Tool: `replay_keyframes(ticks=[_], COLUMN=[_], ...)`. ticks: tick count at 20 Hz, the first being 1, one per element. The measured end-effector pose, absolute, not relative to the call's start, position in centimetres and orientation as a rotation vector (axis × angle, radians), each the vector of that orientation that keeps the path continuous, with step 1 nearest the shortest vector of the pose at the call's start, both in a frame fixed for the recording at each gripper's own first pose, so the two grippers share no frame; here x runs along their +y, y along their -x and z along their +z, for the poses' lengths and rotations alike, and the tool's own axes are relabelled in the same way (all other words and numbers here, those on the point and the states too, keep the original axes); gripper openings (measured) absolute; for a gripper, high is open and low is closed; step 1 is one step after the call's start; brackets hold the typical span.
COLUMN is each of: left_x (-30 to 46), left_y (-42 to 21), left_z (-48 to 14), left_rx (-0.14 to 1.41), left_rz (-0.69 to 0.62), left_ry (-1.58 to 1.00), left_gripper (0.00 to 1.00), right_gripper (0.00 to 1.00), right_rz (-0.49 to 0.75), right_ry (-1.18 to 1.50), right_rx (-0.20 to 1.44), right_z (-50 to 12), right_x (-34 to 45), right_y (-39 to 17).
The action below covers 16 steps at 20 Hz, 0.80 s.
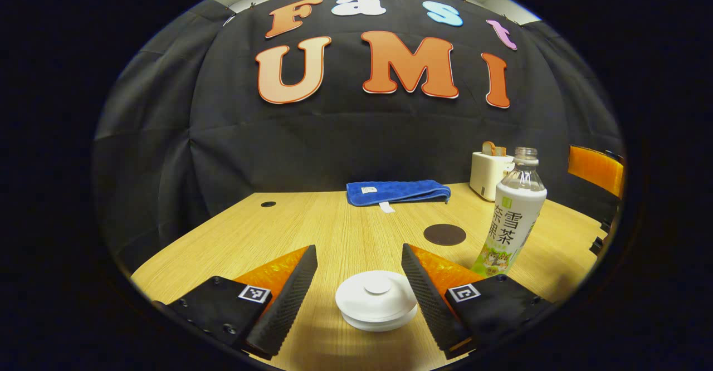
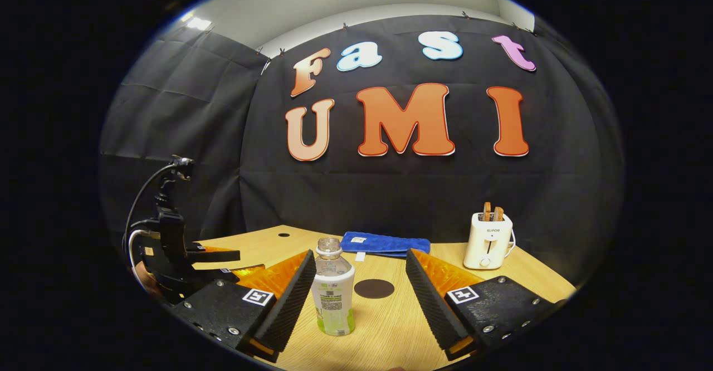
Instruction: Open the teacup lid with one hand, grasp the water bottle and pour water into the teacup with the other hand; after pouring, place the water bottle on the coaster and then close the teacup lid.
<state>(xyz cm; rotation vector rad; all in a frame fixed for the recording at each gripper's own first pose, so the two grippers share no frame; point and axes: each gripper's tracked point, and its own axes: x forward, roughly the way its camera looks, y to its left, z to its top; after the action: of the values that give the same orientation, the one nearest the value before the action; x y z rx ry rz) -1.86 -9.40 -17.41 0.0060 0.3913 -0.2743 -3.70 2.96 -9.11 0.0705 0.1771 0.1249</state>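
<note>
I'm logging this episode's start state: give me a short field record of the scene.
teacup lid: on the cup, between the left gripper fingers, untouched
water bottle: upright, uncapped, between the right gripper fingers, not gripped
coaster: bare, behind the bottle
blue towel: folded at the table's back
toaster: back right, bread in slots

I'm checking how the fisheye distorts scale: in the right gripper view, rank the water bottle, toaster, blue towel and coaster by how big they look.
1. Water bottle, though it is nearest the camera.
2. Blue towel and toaster, too alike to rank.
3. Coaster.
</note>
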Motion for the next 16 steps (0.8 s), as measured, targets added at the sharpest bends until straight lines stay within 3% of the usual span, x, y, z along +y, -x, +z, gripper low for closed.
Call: replay_keyframes(ticks=[4, 6, 8, 11, 12, 13, 14, 16], left_x=[-10.6, -10.6, -10.9, -10.9, -11.3, -11.4, -11.3, -11.7], left_y=[1.8, 1.8, 1.8, 1.7, 1.8, 1.9, 2.1, 1.9], left_z=[-18.6, -18.7, -19.1, -18.9, -19.5, -19.8, -19.7, -20.1], left_rx=[0.430, 0.434, 0.452, 0.458, 0.474, 0.487, 0.489, 0.494], left_rz=[-0.290, -0.295, -0.300, -0.309, -0.318, -0.324, -0.323, -0.329], left_ry=[-0.012, -0.035, -0.055, -0.084, -0.093, -0.101, -0.108, -0.120], left_gripper=[1.00, 0.96, 0.87, 0.84, 0.81, 0.68, 0.70, 0.53], right_gripper=[0.98, 0.98, 0.98, 0.98, 0.98, 0.98, 0.98, 0.98], right_rz=[0.149, 0.156, 0.154, 0.149, 0.148, 0.145, 0.143, 0.141], right_ry=[-0.059, -0.062, -0.066, -0.074, -0.075, -0.075, -0.075, -0.082], right_rx=[0.197, 0.212, 0.228, 0.247, 0.251, 0.253, 0.255, 0.260], right_z=[-10.3, -11.0, -11.7, -12.6, -12.8, -13.0, -13.1, -13.5], right_x=[3.5, 3.6, 3.4, 3.1, 2.9, 2.8, 2.7, 2.6], right_y=[4.0, 4.2, 4.1, 4.1, 4.1, 4.1, 4.1, 3.9])
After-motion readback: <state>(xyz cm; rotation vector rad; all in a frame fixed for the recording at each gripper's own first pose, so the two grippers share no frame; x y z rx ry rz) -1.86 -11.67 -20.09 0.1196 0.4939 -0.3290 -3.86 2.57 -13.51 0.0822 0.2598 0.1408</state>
